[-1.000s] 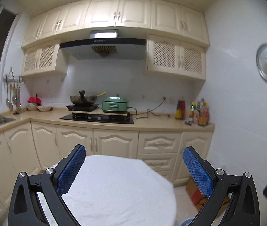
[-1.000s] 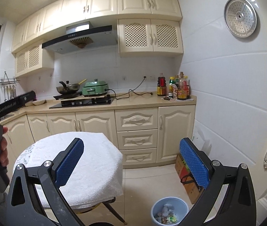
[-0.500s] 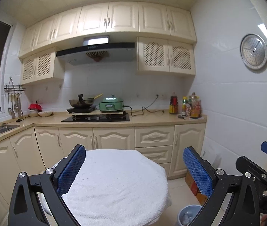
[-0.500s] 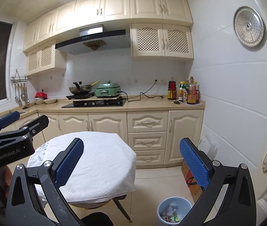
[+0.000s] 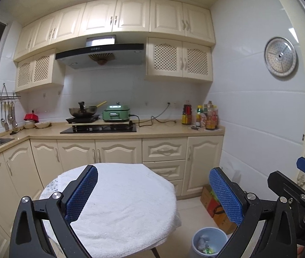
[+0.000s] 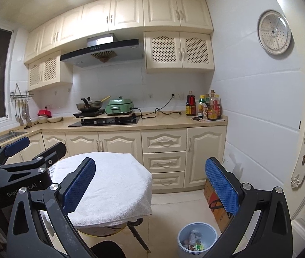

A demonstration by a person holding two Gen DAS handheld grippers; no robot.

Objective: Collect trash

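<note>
The blue waste bin (image 6: 197, 239) was found on the floor tiles beside the round table (image 6: 118, 185), with mixed wrappers (image 6: 193, 244) lying inside it. The table was covered by a white towel (image 5: 126, 206). A cardboard box (image 6: 213, 204) stood against the wall just beyond the bin. The left gripper (image 5: 152, 195) was held wide apart above the towel, nothing between its blue pads (image 5: 81, 193). The right gripper (image 6: 150, 185) was likewise spread wide and held nothing. A green electric cooker (image 6: 119, 107) was noted on the counter (image 6: 163, 121), near its middle.
</note>
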